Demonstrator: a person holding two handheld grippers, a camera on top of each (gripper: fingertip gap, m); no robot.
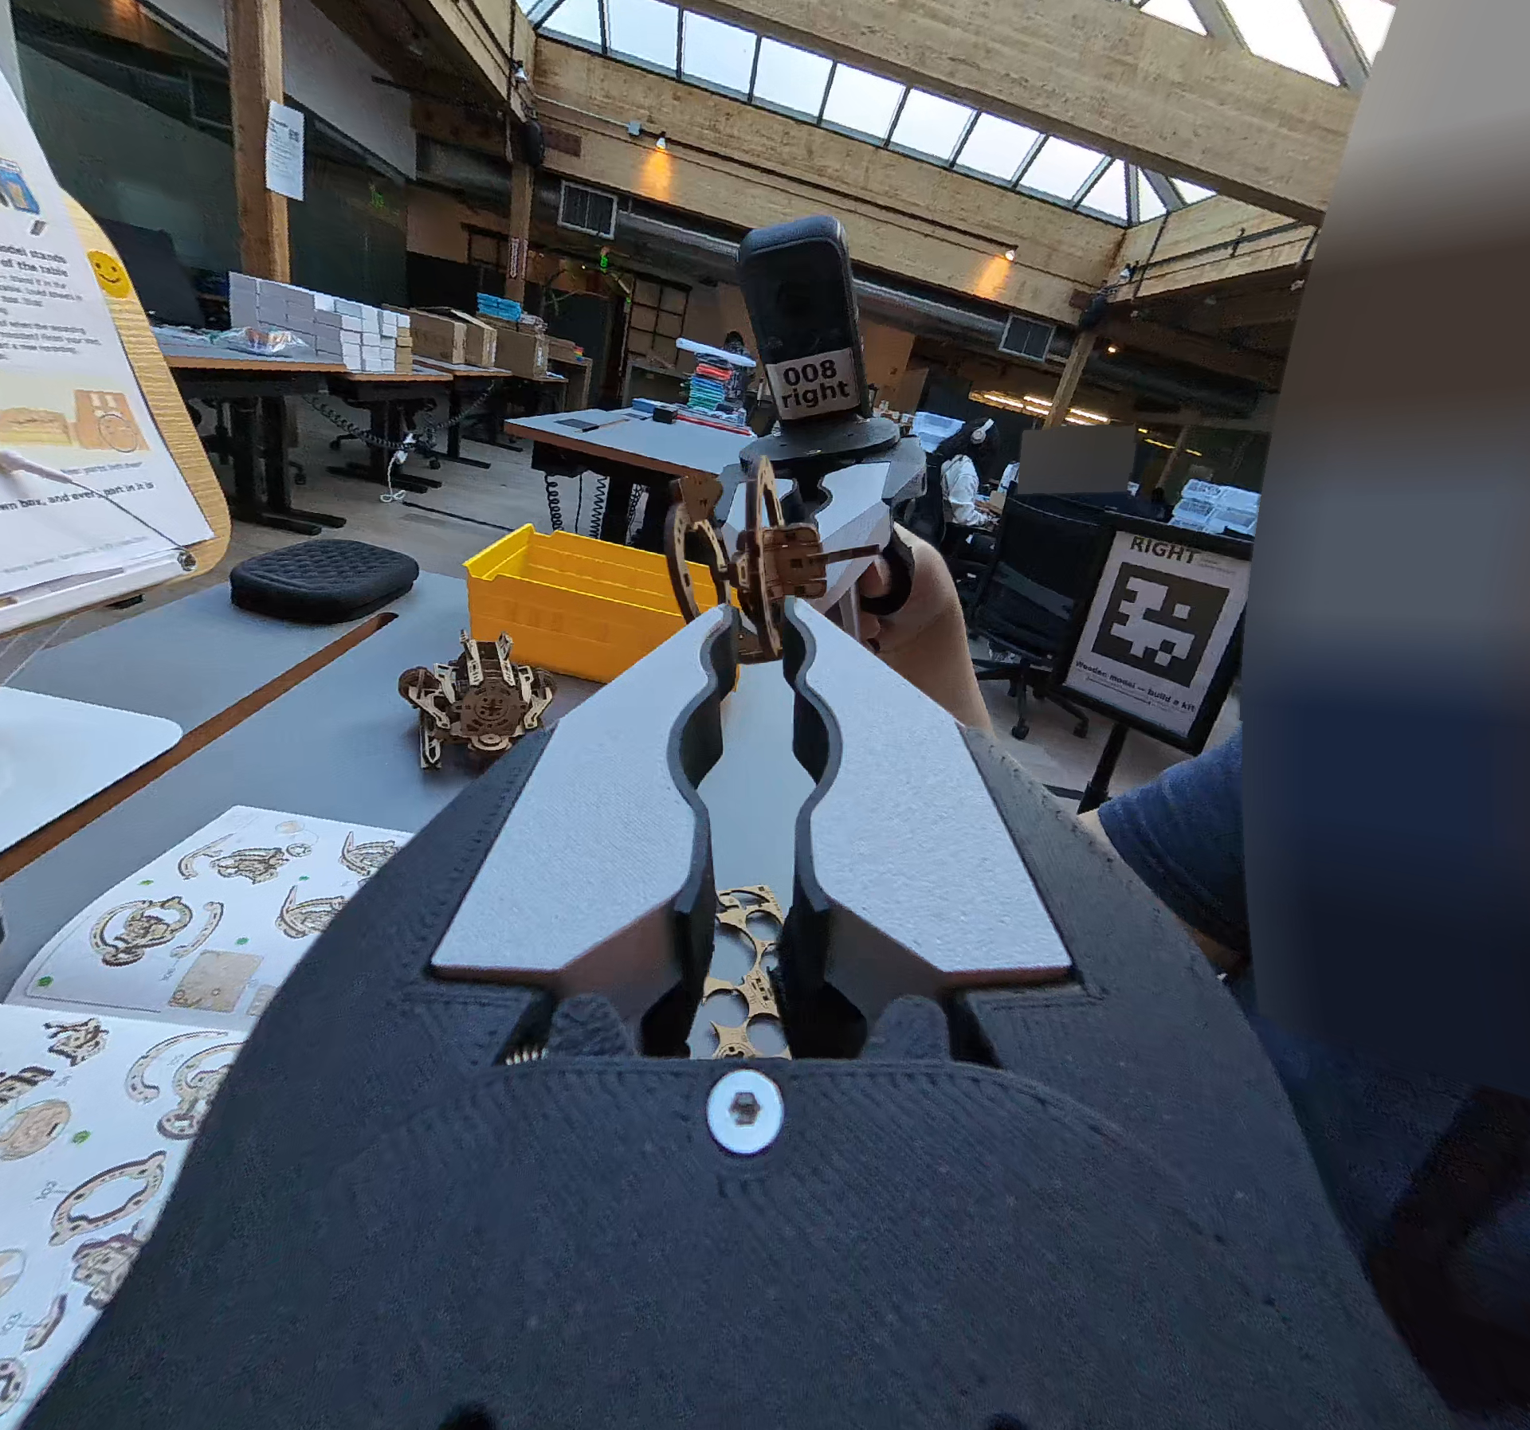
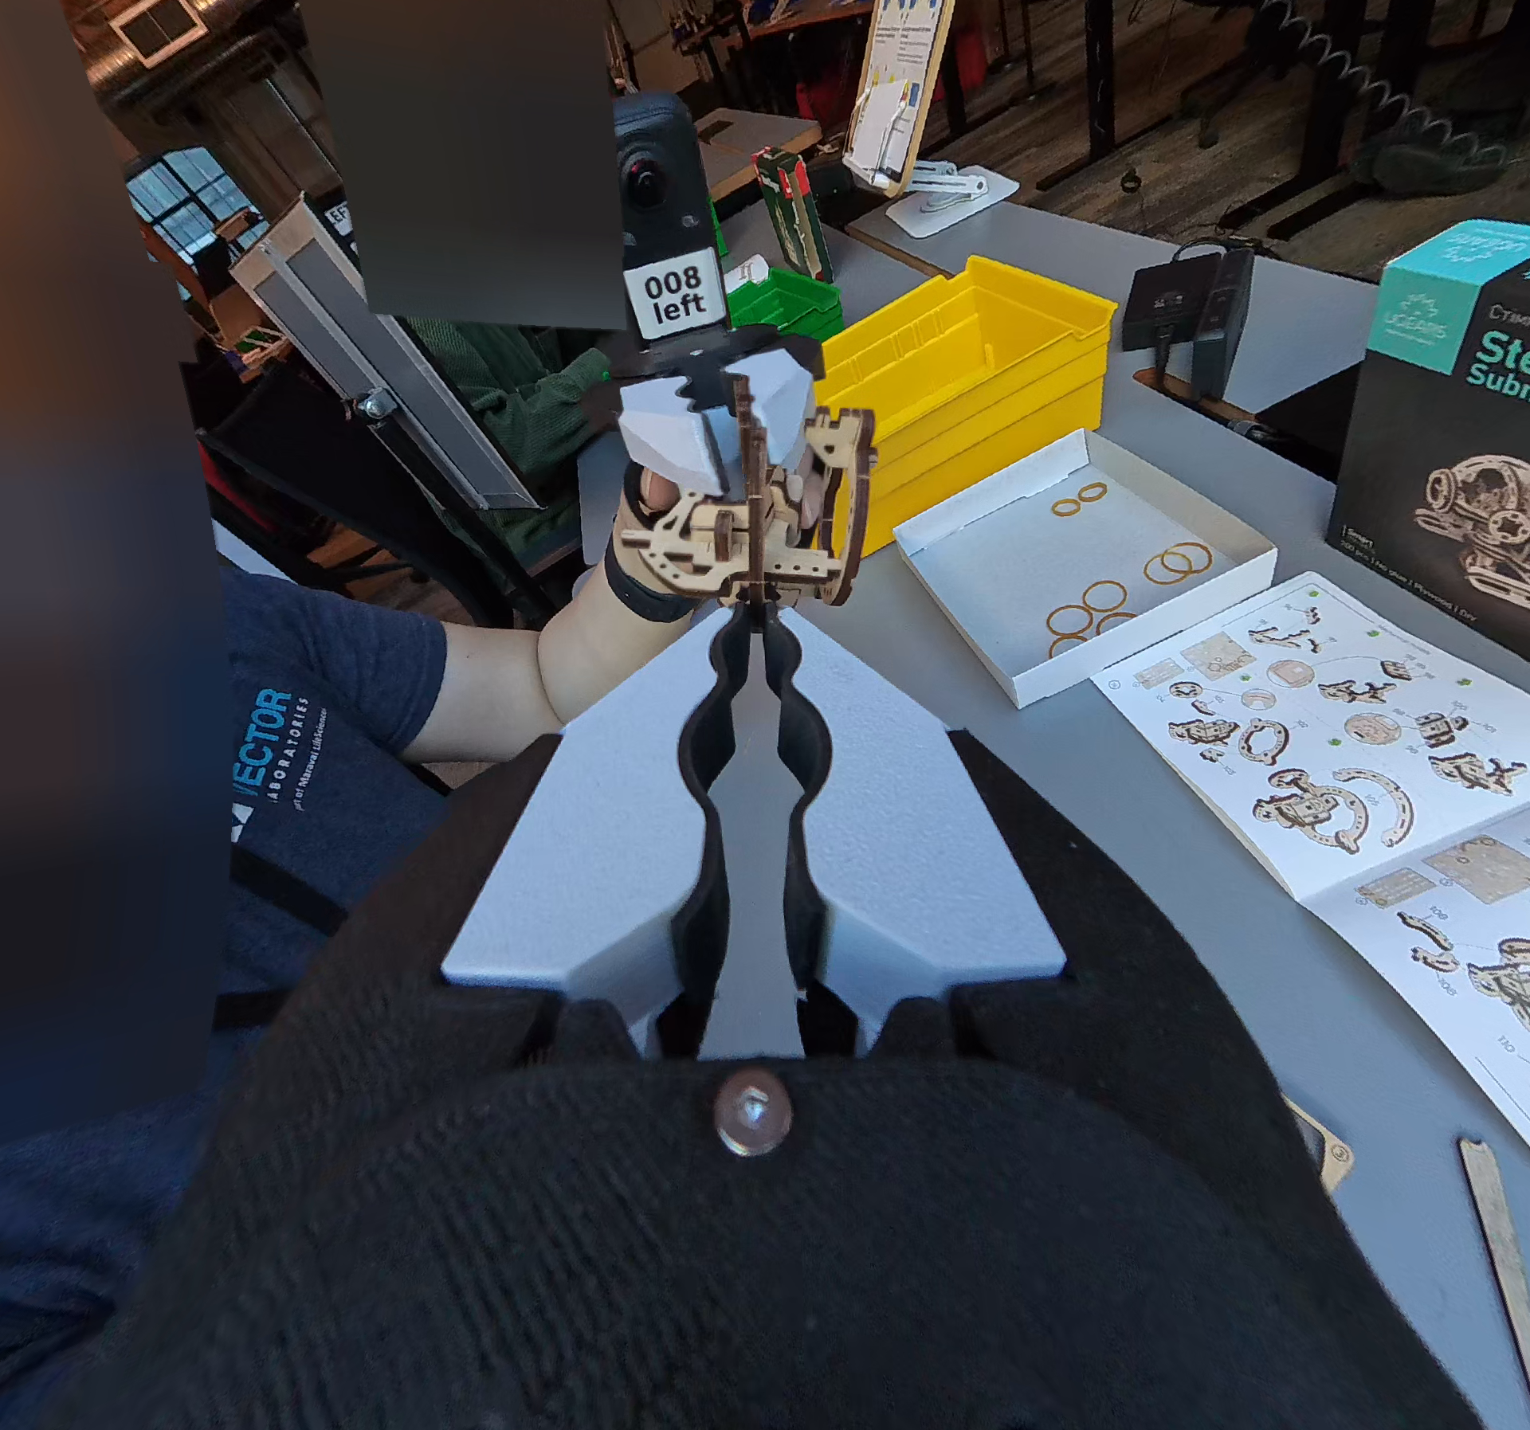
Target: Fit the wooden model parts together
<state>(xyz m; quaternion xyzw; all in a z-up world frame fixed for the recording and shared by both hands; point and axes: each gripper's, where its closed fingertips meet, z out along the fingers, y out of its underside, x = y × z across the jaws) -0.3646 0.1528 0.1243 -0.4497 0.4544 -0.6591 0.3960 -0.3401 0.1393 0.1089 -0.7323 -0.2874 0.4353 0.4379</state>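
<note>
Two handheld grippers meet in mid-air above a grey table (image 2: 952, 629), both pinching one small wooden sub-assembly (image 2: 762, 529) between them. The left gripper (image 1: 757, 629) has its jaws clenched on the lower edge of a ring-shaped wooden part (image 1: 695, 554), seen edge-on in the left wrist view. The right gripper (image 2: 752, 608) has its jaws clenched on the bottom of the same cluster, just beneath a pale block with notched tabs. Each gripper faces the other, so the piece hangs between the two sets of fingertips.

On the table, well apart from the grippers, sit a yellow bin (image 2: 993, 364), a white tray (image 2: 1225, 587) holding rubber bands, and printed instruction sheets (image 2: 1325, 728). A second, rounder wooden model piece (image 1: 480, 699) rests on the table near the bin.

The step in hand looks like seating one part's tabs into the other's slots. To do it well, keep both grips firm but low on the wood, line up the tab and slot squarely, and press straight along the joint rather than twisting. Thin plywood may snap if levered sideways. Whether the joint is fully seated cannot be told from these views.
</note>
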